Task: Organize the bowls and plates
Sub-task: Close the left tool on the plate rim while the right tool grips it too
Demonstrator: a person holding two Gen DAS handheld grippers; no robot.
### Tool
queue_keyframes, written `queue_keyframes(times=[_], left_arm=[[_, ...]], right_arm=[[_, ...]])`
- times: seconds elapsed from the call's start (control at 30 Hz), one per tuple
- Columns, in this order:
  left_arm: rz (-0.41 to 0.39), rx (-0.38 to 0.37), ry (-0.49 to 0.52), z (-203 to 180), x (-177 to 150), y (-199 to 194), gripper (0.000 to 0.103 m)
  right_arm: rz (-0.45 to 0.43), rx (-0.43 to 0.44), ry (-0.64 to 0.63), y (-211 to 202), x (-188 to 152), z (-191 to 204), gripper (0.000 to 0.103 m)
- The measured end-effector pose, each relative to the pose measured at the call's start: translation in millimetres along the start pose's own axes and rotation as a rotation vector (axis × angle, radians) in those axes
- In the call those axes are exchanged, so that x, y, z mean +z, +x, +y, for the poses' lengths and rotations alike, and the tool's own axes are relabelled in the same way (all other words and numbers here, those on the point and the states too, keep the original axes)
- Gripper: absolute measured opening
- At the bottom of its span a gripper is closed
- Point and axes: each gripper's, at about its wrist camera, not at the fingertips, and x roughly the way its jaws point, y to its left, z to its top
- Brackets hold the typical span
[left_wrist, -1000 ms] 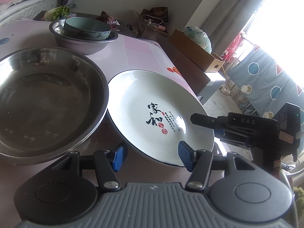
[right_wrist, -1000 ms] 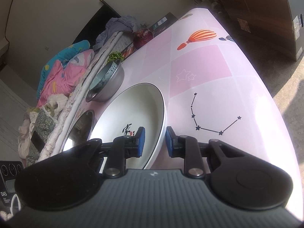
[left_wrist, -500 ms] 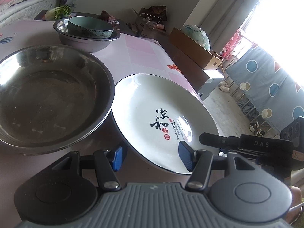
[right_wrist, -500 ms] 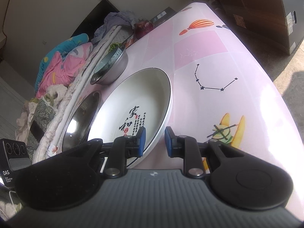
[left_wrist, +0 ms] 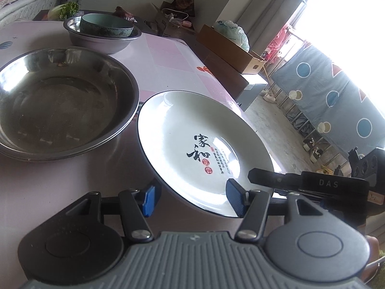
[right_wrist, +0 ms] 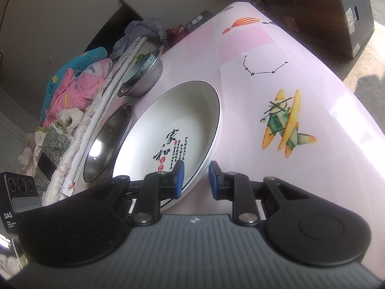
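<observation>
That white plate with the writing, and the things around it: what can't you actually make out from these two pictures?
- White plate, right wrist view: its near rim sits behind the right hand-held gripper, so actual contact is unclear.
- Small printed column on the plate, both views: too tiny to read.
- Large steel basin, left wrist view: cut off by the left edge.
- Teal bowl in the small steel bowl: its inside is hidden by its own wall.

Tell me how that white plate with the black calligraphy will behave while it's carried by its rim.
The white black-rimmed calligraphy plate looks like glazed ceramic: probably rigid, breakable. Its glossy surface may slip between the right gripper pads at the rim. Held at one edge, tilted, it could sag or pivot.
</observation>
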Motion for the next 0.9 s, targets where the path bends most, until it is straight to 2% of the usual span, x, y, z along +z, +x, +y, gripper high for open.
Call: queue_keyframes(times=[0.13,0.3,0.47,0.63,0.87,0.9], left_arm=[[0.020,-0.033,-0.018,8.6,-4.0,-7.5,0.055],[-0.002,-0.024,-0.032,18.0,-2.5,-17.1,0.055],[-0.015,0.011,-0.016,21.1,7.3,-15.8,0.055],[-0.023,0.045,0.005,22.7,15.6,-6.5,0.054],[-0.021,0.063,0.016,23.8,13.8,-1.6,0.021],[-0.019,0.066,0.017,23.4,13.0,-1.3,0.020]], right_arm=[[-0.021,-0.026,0.002,-9.1,-14.4,4.9,0.021],[-0.069,-0.070,0.005,-23.9,-19.4,10.3,0.022],[-0.098,-0.092,0.001,-26.7,-8.0,10.9,0.024],[-0.105,-0.103,-0.004,-10.4,10.2,8.6,0.028],[-0.096,-0.113,-0.019,14.2,19.4,7.8,0.025],[-0.096,-0.112,-0.019,16.4,18.2,8.0,0.025]])
